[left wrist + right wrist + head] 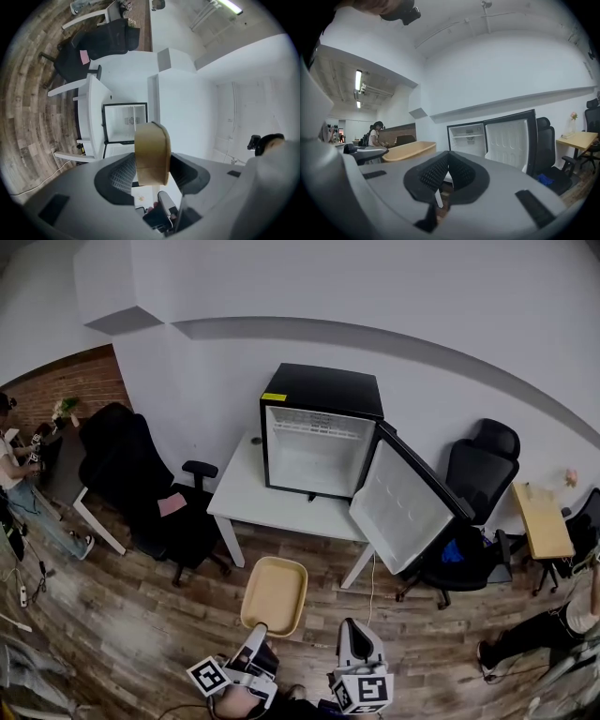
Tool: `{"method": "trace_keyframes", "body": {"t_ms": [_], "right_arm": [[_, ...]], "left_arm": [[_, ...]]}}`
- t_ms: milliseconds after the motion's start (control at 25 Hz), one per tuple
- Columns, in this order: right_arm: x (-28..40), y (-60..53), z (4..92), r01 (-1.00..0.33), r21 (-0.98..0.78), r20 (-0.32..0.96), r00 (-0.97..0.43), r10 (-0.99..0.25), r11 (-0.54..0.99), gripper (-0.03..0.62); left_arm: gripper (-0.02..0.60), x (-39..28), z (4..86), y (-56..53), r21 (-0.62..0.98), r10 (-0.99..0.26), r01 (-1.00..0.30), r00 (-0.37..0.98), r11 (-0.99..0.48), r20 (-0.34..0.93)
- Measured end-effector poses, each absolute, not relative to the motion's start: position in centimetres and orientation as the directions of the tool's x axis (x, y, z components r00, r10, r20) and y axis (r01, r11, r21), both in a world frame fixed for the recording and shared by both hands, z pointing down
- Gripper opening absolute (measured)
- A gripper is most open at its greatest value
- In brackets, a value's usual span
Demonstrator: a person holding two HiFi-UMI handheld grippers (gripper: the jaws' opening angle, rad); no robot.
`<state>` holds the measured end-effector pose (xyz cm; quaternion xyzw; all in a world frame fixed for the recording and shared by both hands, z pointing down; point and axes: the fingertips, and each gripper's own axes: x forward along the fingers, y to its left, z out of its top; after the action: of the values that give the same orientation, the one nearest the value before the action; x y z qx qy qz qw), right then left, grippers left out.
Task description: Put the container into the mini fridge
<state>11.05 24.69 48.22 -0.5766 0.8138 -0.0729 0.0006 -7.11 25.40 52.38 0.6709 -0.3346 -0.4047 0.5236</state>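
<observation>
The left gripper (pixel 151 169) has its fingers (pixel 123 172) clamped on the near end of the container (pixel 152 149). The container hangs in the air over the floor, well short of the table (pixel 246 501), with the fridge (pixel 319 432) at its 12 o'clock. The right gripper (pixel 447 158) is empty, its fingers (pixel 435 171) pressed together.

Held by one end only, the container may sag or twist at its far end, or slide out of the pads if it is bumped. If it comes in low it could catch the table edge or the fridge's lower frame. If it comes in high it could strike the shelf (pixel 319 426) at the top of the cavity. If it comes in skewed it could clip a side wall. The door (pixel 405 504) stands open at the fridge's 4 o'clock, and the right gripper could knock it.

The left gripper view shows the clamp itself, with the container edge-on and the open fridge behind it. The head view hides that grip but shows the container's full length and the stretch of floor before the table. Only the right gripper view shows its own fingers shut on nothing, with the container side-on at 9 o'clock.
</observation>
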Motion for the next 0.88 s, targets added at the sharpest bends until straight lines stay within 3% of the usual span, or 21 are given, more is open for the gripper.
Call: {"method": "trace_keyframes", "body": {"t_ms": [320, 880], "right_arm": [[11.1, 20.8, 49.6, -0.933, -0.115, 0.113, -0.353, -0.929, 0.340, 0.014], [9.0, 3.5, 48.7, -0.966, -0.096, 0.101, -0.250, -0.963, 0.240, 0.014]], "left_arm": [[0.229, -6.9, 53.8, 21.3, 0.980, -0.888, -0.017, 0.425, -0.200, -0.174], [0.229, -9.0, 51.9, 1.2, 0.973, -0.834, 0.020, 0.510, -0.232, -0.209]]}}
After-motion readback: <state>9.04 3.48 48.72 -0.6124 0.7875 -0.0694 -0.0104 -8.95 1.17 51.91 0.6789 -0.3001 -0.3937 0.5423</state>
